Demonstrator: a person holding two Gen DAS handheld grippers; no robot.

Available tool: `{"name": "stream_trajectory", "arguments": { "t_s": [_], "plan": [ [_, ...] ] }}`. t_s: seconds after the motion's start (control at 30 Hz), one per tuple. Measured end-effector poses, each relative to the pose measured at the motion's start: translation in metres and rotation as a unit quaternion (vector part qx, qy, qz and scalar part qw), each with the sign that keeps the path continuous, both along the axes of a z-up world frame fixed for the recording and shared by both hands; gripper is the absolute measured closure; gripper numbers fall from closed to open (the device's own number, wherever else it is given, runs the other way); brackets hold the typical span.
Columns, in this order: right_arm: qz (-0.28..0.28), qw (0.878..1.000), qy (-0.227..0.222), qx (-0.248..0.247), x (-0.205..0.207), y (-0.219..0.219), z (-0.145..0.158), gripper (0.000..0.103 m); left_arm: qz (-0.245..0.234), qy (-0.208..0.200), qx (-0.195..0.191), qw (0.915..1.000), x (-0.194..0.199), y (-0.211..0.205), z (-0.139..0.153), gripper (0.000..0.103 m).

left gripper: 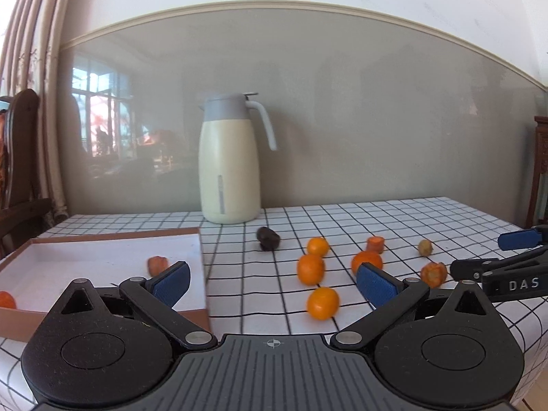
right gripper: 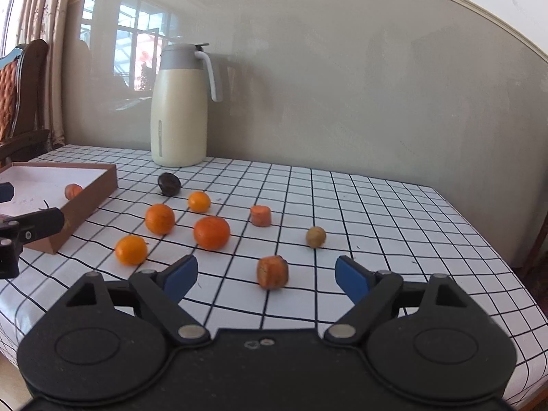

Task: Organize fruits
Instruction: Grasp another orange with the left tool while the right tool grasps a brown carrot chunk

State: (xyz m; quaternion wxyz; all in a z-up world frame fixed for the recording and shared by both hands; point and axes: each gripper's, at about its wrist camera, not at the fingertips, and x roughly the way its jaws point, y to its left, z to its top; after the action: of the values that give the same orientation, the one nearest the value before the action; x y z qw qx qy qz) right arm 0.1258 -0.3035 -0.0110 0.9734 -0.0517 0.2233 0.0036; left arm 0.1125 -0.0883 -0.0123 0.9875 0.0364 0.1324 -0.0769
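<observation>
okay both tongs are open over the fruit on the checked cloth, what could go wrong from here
The round oranges lie loose and close together, so a nudge from the left tongs could roll one away. The right tongs stand open in line with the cut orange chunk; an off-centre squeeze might tip it. The left tongs hang near the box wall and could bump it.

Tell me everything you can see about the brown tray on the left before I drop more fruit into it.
The brown tray is a shallow rectangular box, cardboard by the look of it, with brown walls and a white floor. It lies flat and open-topped on the checked tablecloth at the table's left side, left of the loose fruit. One orange piece lies inside near its right wall, and the left view shows another orange piece at its near left. No tongs touch it.
</observation>
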Motion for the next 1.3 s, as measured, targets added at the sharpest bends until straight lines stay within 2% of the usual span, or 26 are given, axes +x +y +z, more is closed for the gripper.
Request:
{"name": "stream_trajectory", "arguments": {
  "t_s": [0.63,0.83,0.97,1.1,1.13,1.2,1.3],
  "plan": [
    [-0.018,1.000,0.017,0.016,0.018,-0.008,-0.022,0.027,-0.018,0.031,0.013,0.9993,0.023,-0.026,-0.015,0.000],
    [-0.031,0.999,0.009,0.031,0.023,-0.010,-0.026,0.027,-0.021,0.039,0.013,0.9989,0.033,-0.029,-0.020,0.000],
    [-0.031,0.999,0.018,0.038,0.032,-0.010,-0.030,0.035,-0.019,0.051,0.011,0.9984,0.041,-0.030,-0.026,0.000],
    [-0.032,0.999,0.012,0.037,0.039,-0.009,-0.029,0.035,-0.018,0.066,0.007,0.9977,0.050,-0.032,-0.029,0.001],
    [-0.033,0.999,0.013,0.039,0.041,-0.009,-0.029,0.035,-0.016,0.066,0.008,0.9977,0.051,-0.033,-0.030,0.002],
    [-0.036,0.998,0.015,0.042,0.045,-0.009,-0.029,0.038,-0.019,0.074,0.000,0.9971,0.055,-0.034,-0.031,0.010],
    [-0.035,0.998,0.017,0.046,0.050,-0.008,-0.029,0.041,-0.018,0.090,-0.003,0.9958,0.062,-0.037,-0.034,0.013]
  ]
}}
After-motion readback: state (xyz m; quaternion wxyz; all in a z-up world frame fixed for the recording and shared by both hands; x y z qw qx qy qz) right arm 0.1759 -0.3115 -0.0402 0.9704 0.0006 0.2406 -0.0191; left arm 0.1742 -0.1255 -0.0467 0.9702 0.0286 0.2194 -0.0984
